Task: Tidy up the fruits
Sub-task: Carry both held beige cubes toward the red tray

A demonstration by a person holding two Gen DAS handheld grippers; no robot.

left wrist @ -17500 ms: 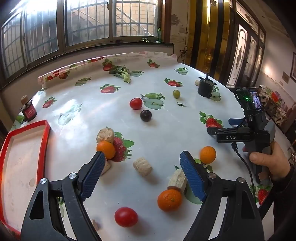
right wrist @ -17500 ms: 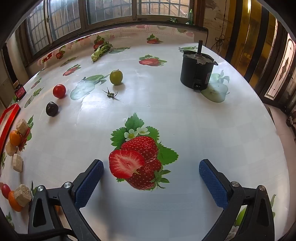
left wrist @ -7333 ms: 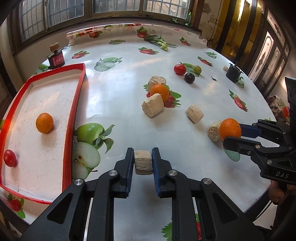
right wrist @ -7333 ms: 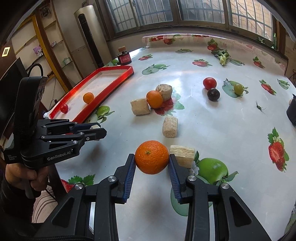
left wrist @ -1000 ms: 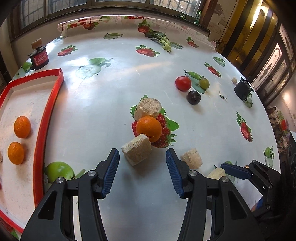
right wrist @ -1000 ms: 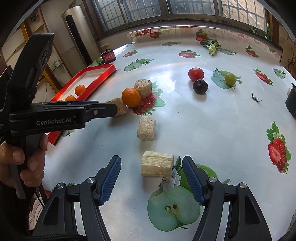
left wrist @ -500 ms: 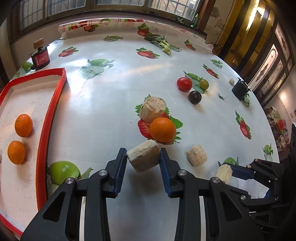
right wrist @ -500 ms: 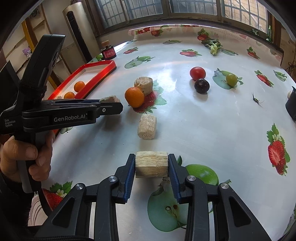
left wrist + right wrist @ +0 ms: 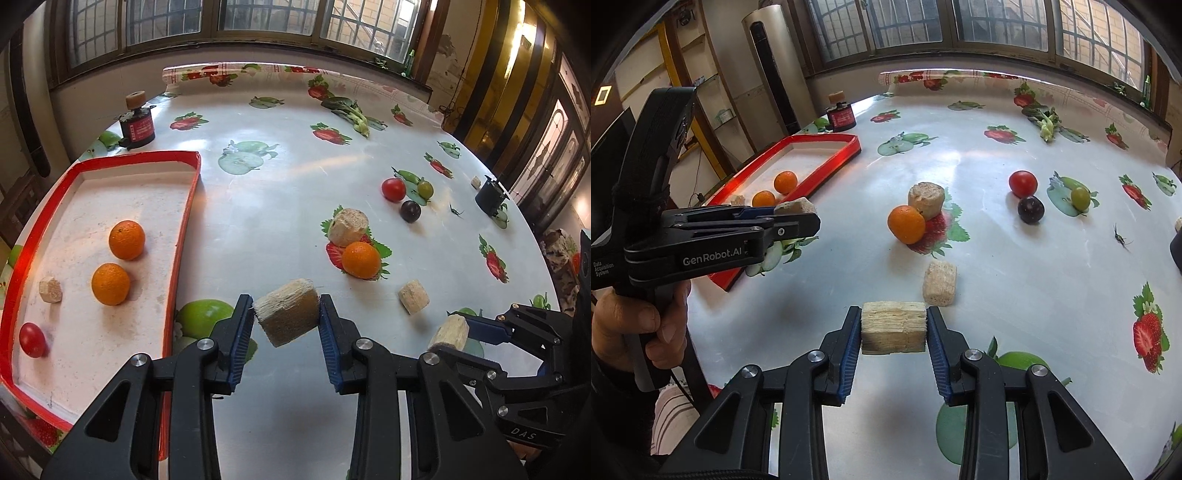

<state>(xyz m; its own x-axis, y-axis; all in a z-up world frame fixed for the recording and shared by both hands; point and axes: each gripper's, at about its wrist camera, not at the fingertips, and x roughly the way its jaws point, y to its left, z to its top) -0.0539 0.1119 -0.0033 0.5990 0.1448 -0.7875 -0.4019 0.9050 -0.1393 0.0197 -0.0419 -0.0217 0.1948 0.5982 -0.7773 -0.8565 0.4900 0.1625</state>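
My left gripper [image 9: 286, 317] is shut on a tan fibrous block [image 9: 287, 312] and holds it above the table, just right of the red tray [image 9: 184, 221]. The tray holds two oranges [image 9: 126, 240] [image 9: 110, 283], a red tomato [image 9: 32, 339] and a small tan block [image 9: 50, 290]. My right gripper [image 9: 894, 330] is shut on another tan block [image 9: 894, 326], lifted off the table; it also shows in the left wrist view [image 9: 448, 332]. An orange [image 9: 906, 224], a red tomato [image 9: 1022, 183], a dark plum [image 9: 1030, 209] and a green fruit [image 9: 1080, 198] lie on the table.
Two more tan blocks [image 9: 926, 199] [image 9: 940, 282] lie on the fruit-print tablecloth [image 9: 1015, 266]. A small red-labelled jar [image 9: 136, 127] stands behind the tray. A black pot [image 9: 490, 197] sits at the far right. Green vegetables [image 9: 351, 114] lie at the back.
Both grippers have lifted their blocks off the table. My left gripper has swung left toward the tray with its block.
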